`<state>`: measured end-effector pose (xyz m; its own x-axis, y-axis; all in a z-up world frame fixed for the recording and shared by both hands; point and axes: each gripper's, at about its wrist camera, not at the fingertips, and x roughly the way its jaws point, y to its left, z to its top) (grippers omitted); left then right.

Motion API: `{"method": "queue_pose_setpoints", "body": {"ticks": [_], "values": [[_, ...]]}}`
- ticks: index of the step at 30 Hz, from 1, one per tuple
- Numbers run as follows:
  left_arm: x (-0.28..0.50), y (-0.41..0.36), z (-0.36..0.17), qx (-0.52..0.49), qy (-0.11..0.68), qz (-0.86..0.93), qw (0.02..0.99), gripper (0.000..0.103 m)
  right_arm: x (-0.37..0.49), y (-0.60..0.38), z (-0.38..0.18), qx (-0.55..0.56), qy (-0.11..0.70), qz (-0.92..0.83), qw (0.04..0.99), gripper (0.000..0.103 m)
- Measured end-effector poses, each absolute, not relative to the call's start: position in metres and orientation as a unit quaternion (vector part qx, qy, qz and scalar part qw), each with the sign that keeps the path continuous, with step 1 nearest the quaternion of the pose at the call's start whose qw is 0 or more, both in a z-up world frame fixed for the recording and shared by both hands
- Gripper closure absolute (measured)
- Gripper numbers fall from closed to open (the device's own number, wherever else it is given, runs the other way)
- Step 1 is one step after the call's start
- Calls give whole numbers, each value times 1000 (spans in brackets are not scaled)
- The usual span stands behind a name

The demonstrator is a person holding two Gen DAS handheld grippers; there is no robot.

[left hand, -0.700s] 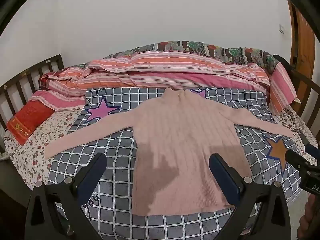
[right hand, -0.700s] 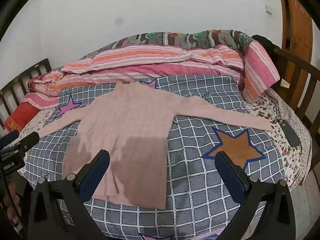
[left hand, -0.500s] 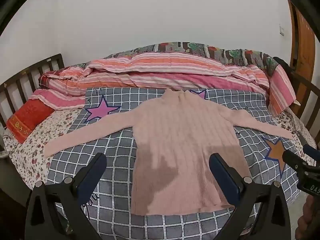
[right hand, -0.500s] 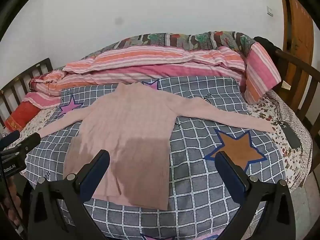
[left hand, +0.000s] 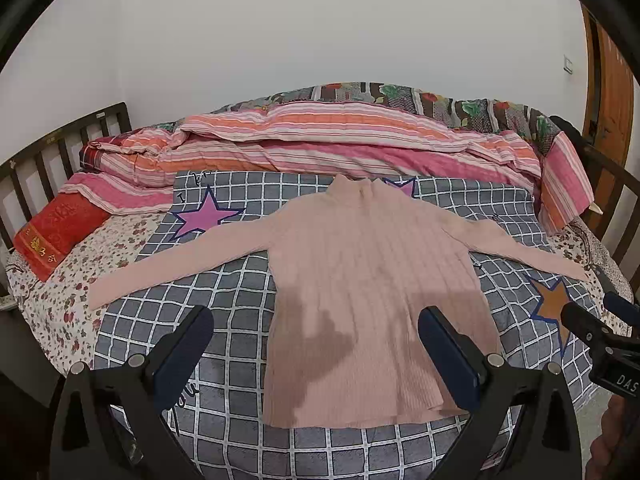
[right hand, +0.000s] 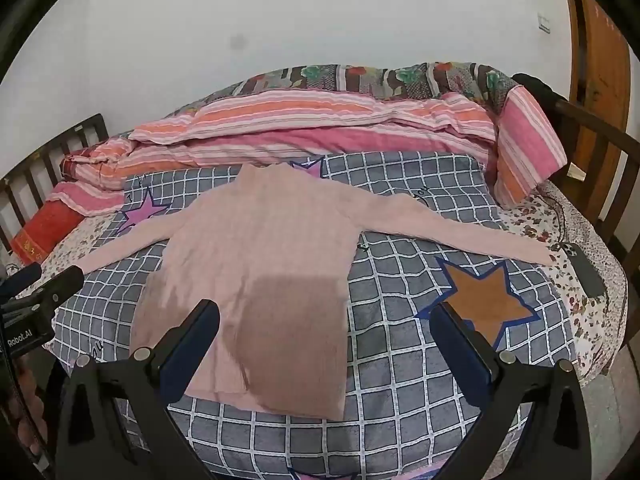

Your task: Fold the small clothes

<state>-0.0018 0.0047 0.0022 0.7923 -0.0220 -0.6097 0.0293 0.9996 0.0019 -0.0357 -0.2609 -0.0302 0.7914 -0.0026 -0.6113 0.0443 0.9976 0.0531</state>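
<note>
A pink ribbed long-sleeved sweater [left hand: 368, 280] lies flat, front up, on a grey checked blanket [left hand: 224, 304], both sleeves spread out sideways. It also shows in the right wrist view [right hand: 256, 272]. My left gripper [left hand: 316, 332] is open and empty, held above the sweater's lower hem. My right gripper [right hand: 326, 324] is open and empty, above the sweater's lower right edge and the blanket. Each gripper appears at the edge of the other's view.
The blanket covers a bed with a floral sheet [left hand: 60, 296]. A striped pink quilt [left hand: 328, 136] is bunched along the far side. A red pillow [left hand: 56, 232] lies at left. A dark phone [right hand: 586, 272] lies at right. Wooden bed rails [right hand: 612, 184] flank the bed.
Both grippers have drawn back slightly and risen, so the sweater sits a little lower and farther in view. Nothing was grasped.
</note>
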Motion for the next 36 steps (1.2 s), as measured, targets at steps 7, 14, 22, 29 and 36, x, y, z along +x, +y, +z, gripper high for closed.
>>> {"method": "queue_pose_setpoints", "body": {"ticks": [7, 14, 22, 29, 36], "values": [[-2, 6, 2, 3, 322, -15, 947, 0, -36, -260, -32, 33, 322, -16, 946, 0], [1, 7, 2, 1, 324, -17, 946, 0, -34, -260, -31, 32, 321, -18, 946, 0], [-4, 7, 1, 0, 322, -15, 947, 0, -35, -261, -30, 33, 320, -20, 947, 0], [-5, 10, 1, 0, 321, -15, 947, 0, -36, -262, -27, 36, 319, -21, 947, 0], [-5, 10, 1, -2, 322, -15, 947, 0, -37, -262, -26, 36, 318, -24, 947, 0]]}}
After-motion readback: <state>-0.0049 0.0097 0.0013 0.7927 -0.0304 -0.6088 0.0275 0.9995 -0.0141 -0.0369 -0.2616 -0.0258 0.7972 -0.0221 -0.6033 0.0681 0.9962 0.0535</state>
